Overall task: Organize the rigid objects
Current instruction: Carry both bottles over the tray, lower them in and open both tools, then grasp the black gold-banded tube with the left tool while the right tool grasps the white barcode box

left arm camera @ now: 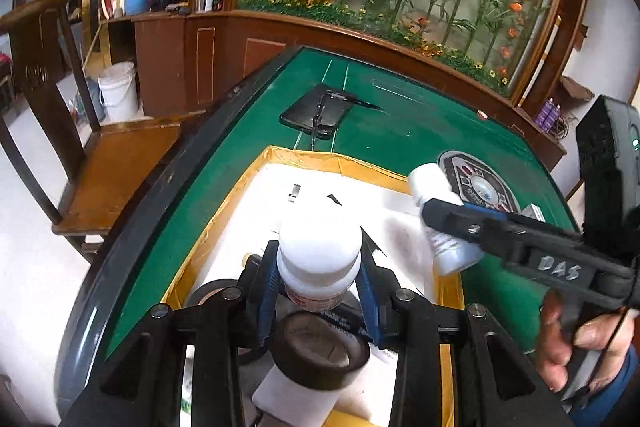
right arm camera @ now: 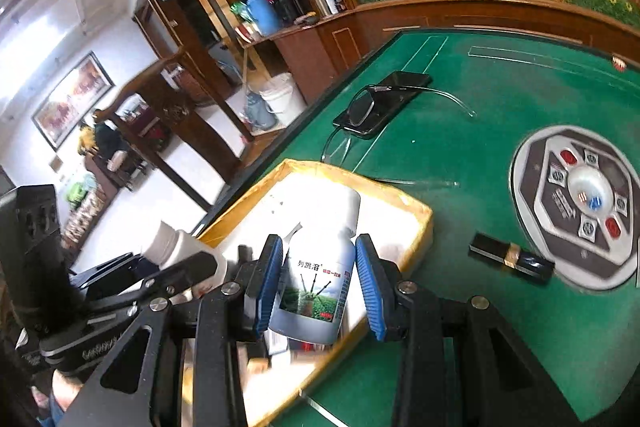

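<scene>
Left claw: the left claw (left arm camera: 319, 285) is closed on a white bottle (left arm camera: 320, 259), blue pads (left arm camera: 266, 291) pressed to both its sides, cap pointing away from the camera; it is held over the near part of the tray.
Right claw: the right claw (right arm camera: 318, 277) grips a second white bottle with a printed label (right arm camera: 316, 277) between its blue pads (right arm camera: 267, 283); the bottle is tilted, cap toward the far side, above the tray's near right part.
Tray: a shallow box with a yellow rim and white floor (left arm camera: 304, 157) sits on the near side of the green counter (left arm camera: 400, 131).
Tape rolls: a black tape roll (left arm camera: 320, 351) lies under the left claw in the tray, with another black roll (left arm camera: 212, 293) just to its left.
Phone and glasses: a black phone (right arm camera: 384, 103) lies on the counter beyond the tray, with glasses (right arm camera: 362, 105) resting on it.
Counter centre: a round control panel (right arm camera: 580, 203) is set into the counter, right of the tray.
Black case: a small black case with a gold band (right arm camera: 512, 261) lies on the counter between the tray and the panel.
Surroundings: a wooden chair (left arm camera: 80, 147) stands left of the counter, with a white bucket (left arm camera: 118, 91) beyond it.
</scene>
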A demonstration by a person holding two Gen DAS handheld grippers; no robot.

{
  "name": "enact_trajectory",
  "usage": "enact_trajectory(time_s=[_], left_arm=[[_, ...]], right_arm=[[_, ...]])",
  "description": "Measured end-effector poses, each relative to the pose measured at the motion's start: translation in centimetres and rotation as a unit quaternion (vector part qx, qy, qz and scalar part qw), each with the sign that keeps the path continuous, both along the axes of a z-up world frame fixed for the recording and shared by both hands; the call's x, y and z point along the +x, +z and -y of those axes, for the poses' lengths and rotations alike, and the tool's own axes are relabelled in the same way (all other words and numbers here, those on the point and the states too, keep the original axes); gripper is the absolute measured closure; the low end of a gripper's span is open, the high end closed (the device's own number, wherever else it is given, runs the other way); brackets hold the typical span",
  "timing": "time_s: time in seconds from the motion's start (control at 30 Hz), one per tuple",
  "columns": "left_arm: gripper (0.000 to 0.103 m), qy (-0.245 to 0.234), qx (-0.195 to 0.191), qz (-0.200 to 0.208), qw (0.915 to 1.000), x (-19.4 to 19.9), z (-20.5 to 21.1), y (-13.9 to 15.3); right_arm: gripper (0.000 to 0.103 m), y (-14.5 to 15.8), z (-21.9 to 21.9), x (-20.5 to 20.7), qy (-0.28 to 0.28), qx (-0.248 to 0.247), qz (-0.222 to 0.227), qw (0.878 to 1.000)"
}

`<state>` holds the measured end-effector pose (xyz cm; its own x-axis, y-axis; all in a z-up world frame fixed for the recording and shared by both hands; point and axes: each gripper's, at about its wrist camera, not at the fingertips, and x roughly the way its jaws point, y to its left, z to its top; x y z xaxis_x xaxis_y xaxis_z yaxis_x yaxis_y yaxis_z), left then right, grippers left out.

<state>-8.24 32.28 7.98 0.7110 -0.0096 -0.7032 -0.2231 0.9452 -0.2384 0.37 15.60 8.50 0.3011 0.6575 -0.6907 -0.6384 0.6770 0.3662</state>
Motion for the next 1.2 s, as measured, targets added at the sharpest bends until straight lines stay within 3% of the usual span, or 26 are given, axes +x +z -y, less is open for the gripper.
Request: enact_trajectory(time_s=[0.2, 0.4, 0.5, 0.57, 0.87, 1.2], left_arm=[[0.065, -0.014, -0.006, -0.027, 0.9995, 1.5, -0.1, -0.9], [0.060, -0.015, -0.006, -0.038, 0.9991, 1.8, 0.1, -1.1], [0.042, -0.014, -0.002, -0.032, 0.9994, 1.5, 0.0, -0.8], [0.033, -0.012, 0.002, -0.027, 0.9996, 1.4, 0.1, -0.6], [0.033, -0.013, 0.013, -0.011, 0.9998, 0.5, 1.6, 0.9], [0.030, -0.056, 0.028, 0.007, 0.9980, 1.1, 7.1, 3.2]], right_arm=[[0.067, -1.7, -2.7, 0.8, -0.007, -0.063, 0.012, 0.998], [0.066, -2.6, -2.8, 0.7, -0.008, -0.086, 0.019, 0.996], [0.065, -2.3, -2.2, 0.5, -0.012, -0.069, 0.019, 0.997], [0.055, -1.9, -1.9, 0.5, -0.009, -0.060, 0.018, 0.998], [0.055, 0.0, 1.3, 0.0, -0.016, -0.012, 0.026, 0.999], [0.055, 0.1, 10.0, 1.3, -0.054, 0.023, -0.006, 0.998]])
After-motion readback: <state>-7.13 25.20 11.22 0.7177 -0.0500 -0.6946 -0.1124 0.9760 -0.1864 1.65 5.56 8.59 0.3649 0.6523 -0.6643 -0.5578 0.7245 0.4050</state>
